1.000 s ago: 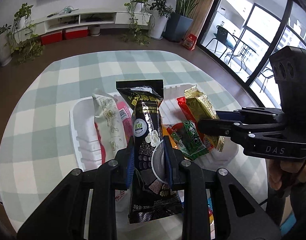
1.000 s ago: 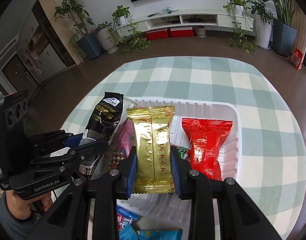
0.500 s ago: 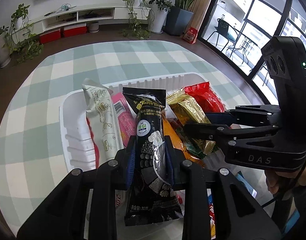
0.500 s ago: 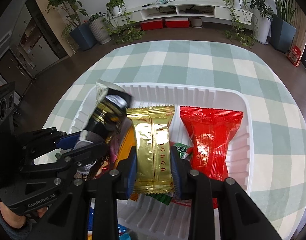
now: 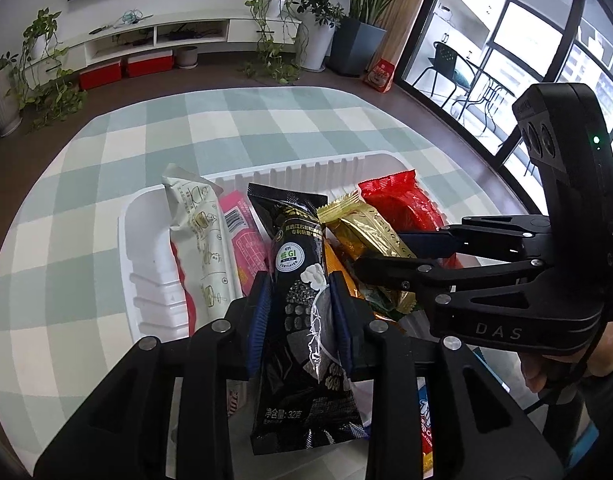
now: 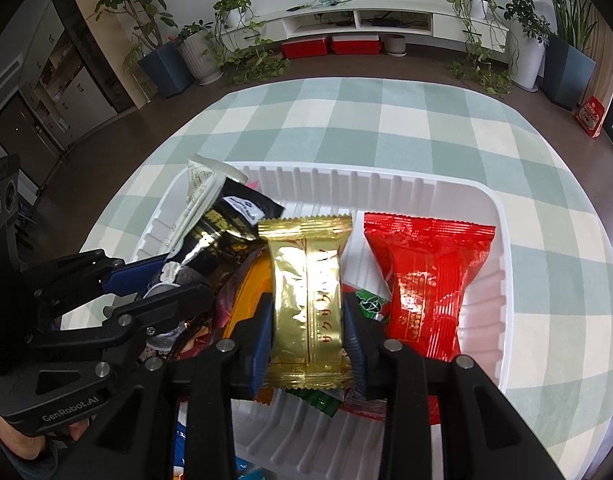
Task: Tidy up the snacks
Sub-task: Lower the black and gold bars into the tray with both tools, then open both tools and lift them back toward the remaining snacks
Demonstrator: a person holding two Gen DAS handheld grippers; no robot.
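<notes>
In the lower centre of the left wrist view, the left gripper (image 5: 298,316) had its blue pads on either side of a long black snack packet (image 5: 302,280), which stood tilted over the white tray (image 5: 146,248). The pads touched the wrapper, but the grip looked light. The packet seemed to be held lengthwise so it could slot in beside the other long packets, a cream one (image 5: 198,232) and a pink one (image 5: 242,236), lying in the left half of the tray.

In the lower centre of the right wrist view, the right gripper (image 6: 308,328) had a gold packet (image 6: 306,280) between its pads, and its jaws were opening. The wrapper appeared to rest on the loose snacks beneath it, so this looked like the moment of letting go. It sat upright in the frame, just left of a red packet (image 6: 422,280) that lay flat in the right half of the tray, as if rows were being made side by side.

The tray, ribbed along its walls, stood on a green and white checked cloth (image 6: 386,120) that covered the table. Beyond it, along the top of both views, were a dark floor, a low white media unit (image 6: 366,24) with red boxes (image 6: 330,46) beneath, many potted plants, and glazed doors at the upper right of the left wrist view
</notes>
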